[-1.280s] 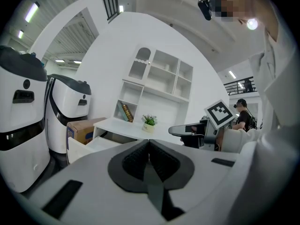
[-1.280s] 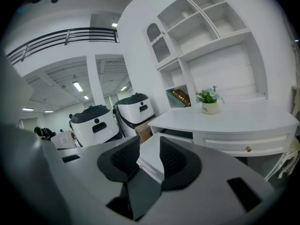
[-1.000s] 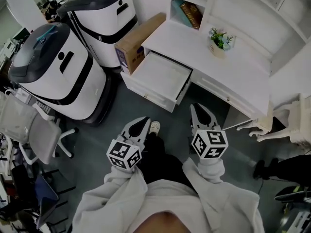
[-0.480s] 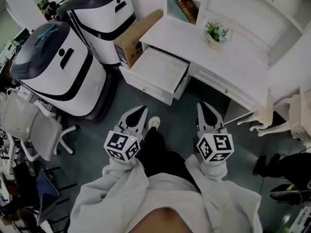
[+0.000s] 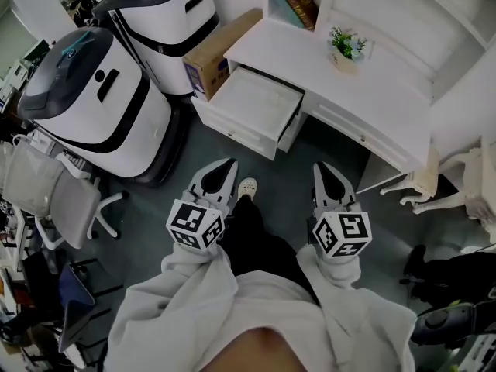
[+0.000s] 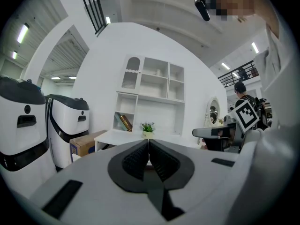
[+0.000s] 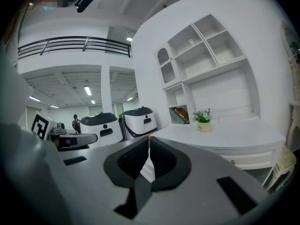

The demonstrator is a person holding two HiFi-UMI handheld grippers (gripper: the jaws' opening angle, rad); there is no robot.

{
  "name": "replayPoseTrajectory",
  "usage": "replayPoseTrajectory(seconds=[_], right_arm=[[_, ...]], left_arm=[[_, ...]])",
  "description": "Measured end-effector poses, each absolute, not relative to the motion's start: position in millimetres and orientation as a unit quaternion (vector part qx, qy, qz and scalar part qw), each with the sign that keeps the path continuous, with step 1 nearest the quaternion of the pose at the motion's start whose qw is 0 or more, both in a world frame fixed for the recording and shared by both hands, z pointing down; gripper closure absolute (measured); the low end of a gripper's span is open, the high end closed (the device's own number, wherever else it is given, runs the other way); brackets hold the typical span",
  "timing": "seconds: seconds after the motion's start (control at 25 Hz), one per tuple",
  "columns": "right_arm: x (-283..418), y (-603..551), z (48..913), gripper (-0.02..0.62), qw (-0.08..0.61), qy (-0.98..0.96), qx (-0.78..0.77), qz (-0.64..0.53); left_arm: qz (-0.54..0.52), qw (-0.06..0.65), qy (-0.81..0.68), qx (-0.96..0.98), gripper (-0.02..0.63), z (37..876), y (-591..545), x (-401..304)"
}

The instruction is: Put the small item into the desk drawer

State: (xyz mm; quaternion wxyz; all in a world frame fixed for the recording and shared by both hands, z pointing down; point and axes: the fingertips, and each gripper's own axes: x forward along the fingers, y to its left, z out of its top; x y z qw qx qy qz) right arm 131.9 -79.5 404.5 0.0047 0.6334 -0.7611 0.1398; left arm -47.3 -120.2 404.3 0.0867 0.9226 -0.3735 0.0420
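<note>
Below the head camera, a person in pale sleeves stood on a dark floor facing a white desk, holding a gripper in each hand at about waist height. The left gripper pointed towards the desk, and its own view showed its two dark, ribbed jaws pressed together at the tips with nothing between them. The right gripper, level with it and well apart from it, was likewise closed – its jaws had just drawn in the last little way and met on nothing. Each gripper carried a cube with black-and-white square markers at the wrist end. A light shoe showed on the floor between the two grippers. Ahead of the left gripper, the drawer stood pulled fully out from the left end of the desk; its pale inside looked bare, and no small item could be made out in it, in either gripper or anywhere else in these views. On the desk top sat a small potted plant, and behind it, in a low cubby of the white shelving, leaned some books. A cardboard box stood against the desk's left end, touching or nearly touching the drawer's far corner. To the left stood two large white machines with dark tops – one near, one farther back – and a grey office chair beside the nearer one.
</note>
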Motion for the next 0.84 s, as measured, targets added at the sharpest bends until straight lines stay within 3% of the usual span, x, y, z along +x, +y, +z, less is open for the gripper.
replayPoseTrajectory(seconds=[0.84], right_arm=[[126.0, -77.1, 412.9, 0.557, 0.013, -0.770, 0.620, 0.148]], left_arm=[[0.053, 0.096, -0.366, 0.924, 0.589, 416.5, -114.4, -38.2]])
